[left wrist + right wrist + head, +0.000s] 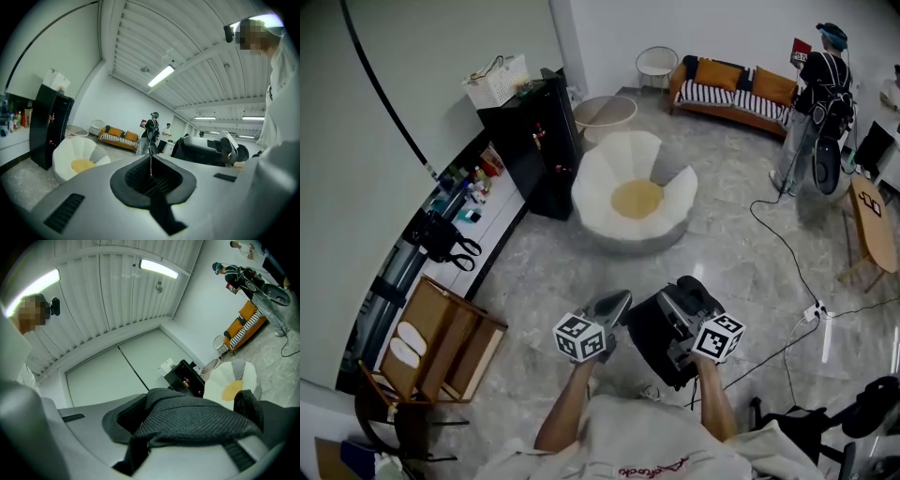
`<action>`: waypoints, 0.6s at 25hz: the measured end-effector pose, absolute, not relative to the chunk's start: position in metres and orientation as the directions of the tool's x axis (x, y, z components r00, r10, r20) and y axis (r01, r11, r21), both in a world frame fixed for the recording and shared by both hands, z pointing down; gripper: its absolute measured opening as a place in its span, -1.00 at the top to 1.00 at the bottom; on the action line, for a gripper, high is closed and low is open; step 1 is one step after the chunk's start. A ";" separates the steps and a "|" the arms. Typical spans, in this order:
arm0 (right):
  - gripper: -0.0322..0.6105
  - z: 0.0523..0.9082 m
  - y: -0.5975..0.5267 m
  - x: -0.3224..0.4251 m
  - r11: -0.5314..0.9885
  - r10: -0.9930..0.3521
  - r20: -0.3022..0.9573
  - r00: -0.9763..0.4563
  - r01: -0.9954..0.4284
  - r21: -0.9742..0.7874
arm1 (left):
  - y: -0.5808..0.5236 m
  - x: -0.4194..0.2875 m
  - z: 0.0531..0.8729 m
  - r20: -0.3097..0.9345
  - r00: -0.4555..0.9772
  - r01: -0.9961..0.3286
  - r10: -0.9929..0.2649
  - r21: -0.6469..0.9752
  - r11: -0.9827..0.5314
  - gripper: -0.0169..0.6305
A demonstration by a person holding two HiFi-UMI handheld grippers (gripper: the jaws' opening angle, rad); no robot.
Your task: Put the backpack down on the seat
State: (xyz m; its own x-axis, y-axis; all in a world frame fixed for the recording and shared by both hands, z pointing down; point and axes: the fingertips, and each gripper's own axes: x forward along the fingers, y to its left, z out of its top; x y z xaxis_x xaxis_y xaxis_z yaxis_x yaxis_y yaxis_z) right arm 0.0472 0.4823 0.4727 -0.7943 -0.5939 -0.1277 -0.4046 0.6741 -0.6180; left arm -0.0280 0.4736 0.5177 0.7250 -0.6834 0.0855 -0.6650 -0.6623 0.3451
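The black backpack (pixel 661 333) hangs above the floor in front of me, and my right gripper (pixel 682 349) is shut on its mesh strap (pixel 197 420). In the right gripper view the strap fills the jaws and hides their tips. The seat (pixel 635 199) is a white petal-shaped floor chair with a yellow centre, about a metre ahead on the marble floor; it also shows in both gripper views (pixel 77 159) (pixel 232 380). My left gripper (pixel 614 305) is just left of the backpack (pixel 206 150), shut with nothing between its jaws (pixel 150 161).
A black cabinet (pixel 534 141) stands just left of the seat, with a round glass table (pixel 605 111) behind it. A striped sofa (pixel 736 89) lines the far wall and a person (pixel 816 103) stands near it. Cables (pixel 787 253) cross the floor at right. A wooden crate (pixel 441 342) sits at left.
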 end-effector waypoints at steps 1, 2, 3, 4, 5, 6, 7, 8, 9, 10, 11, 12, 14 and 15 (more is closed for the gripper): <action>0.77 0.474 0.482 0.049 0.676 -0.588 -0.130 -0.798 -0.397 -0.621 | 0.474 -0.026 0.518 0.087 0.721 -0.670 -0.688 0.343 -0.659 0.85; 0.77 0.475 0.481 0.052 0.677 -0.583 -0.131 -0.802 -0.390 -0.624 | 0.474 -0.024 0.519 0.088 0.716 -0.674 -0.692 0.343 -0.654 0.85; 0.77 0.476 0.482 0.055 0.678 -0.579 -0.131 -0.805 -0.386 -0.626 | 0.475 -0.022 0.520 0.091 0.712 -0.679 -0.696 0.343 -0.650 0.85; 0.77 0.478 0.482 0.057 0.678 -0.575 -0.130 -0.808 -0.382 -0.628 | 0.475 -0.019 0.521 0.093 0.708 -0.682 -0.700 0.343 -0.645 0.85; 0.77 0.479 0.481 0.059 0.678 -0.572 -0.129 -0.810 -0.378 -0.630 | 0.475 -0.016 0.522 0.096 0.706 -0.685 -0.702 0.343 -0.642 0.85; 0.77 0.480 0.481 0.062 0.679 -0.569 -0.127 -0.813 -0.376 -0.631 | 0.476 -0.013 0.523 0.099 0.704 -0.687 -0.703 0.344 -0.639 0.85; 0.77 0.482 0.481 0.064 0.679 -0.566 -0.124 -0.815 -0.376 -0.631 | 0.476 -0.010 0.525 0.104 0.703 -0.689 -0.704 0.346 -0.637 0.85; 0.77 0.484 0.480 0.065 0.679 -0.563 -0.119 -0.818 -0.376 -0.630 | 0.476 -0.008 0.527 0.110 0.702 -0.690 -0.703 0.348 -0.634 0.85; 0.77 0.486 0.479 0.066 0.680 -0.560 -0.115 -0.820 -0.376 -0.630 | 0.476 -0.006 0.530 0.116 0.701 -0.691 -0.704 0.352 -0.631 0.85; 0.77 0.487 0.478 0.067 0.679 -0.559 -0.114 -0.821 -0.374 -0.632 | 0.476 -0.006 0.532 0.120 0.700 -0.692 -0.704 0.357 -0.627 0.85; 0.77 0.487 0.478 0.068 0.678 -0.559 -0.115 -0.821 -0.373 -0.634 | 0.476 -0.005 0.535 0.124 0.698 -0.693 -0.705 0.363 -0.623 0.85; 0.77 0.487 0.476 0.070 0.679 -0.559 -0.115 -0.822 -0.373 -0.632 | 0.475 -0.004 0.537 0.126 0.698 -0.693 -0.705 0.367 -0.620 0.85; 0.77 0.487 0.472 0.073 0.683 -0.558 -0.112 -0.822 -0.379 -0.625 | 0.471 -0.002 0.540 0.129 0.700 -0.692 -0.703 0.369 -0.621 0.85; 0.77 0.487 0.469 0.074 0.684 -0.560 -0.113 -0.821 -0.381 -0.622 | 0.468 0.000 0.541 0.131 0.702 -0.691 -0.701 0.366 -0.623 0.85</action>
State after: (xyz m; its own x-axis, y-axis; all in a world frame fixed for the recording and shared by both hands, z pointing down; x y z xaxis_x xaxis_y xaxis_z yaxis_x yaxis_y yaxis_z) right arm 0.0744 0.4692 0.4866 -0.8206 -0.5602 -0.1133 -0.3809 0.6839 -0.6223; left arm -0.0004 0.4683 0.5412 0.7015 -0.7005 0.1311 -0.6908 -0.6233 0.3664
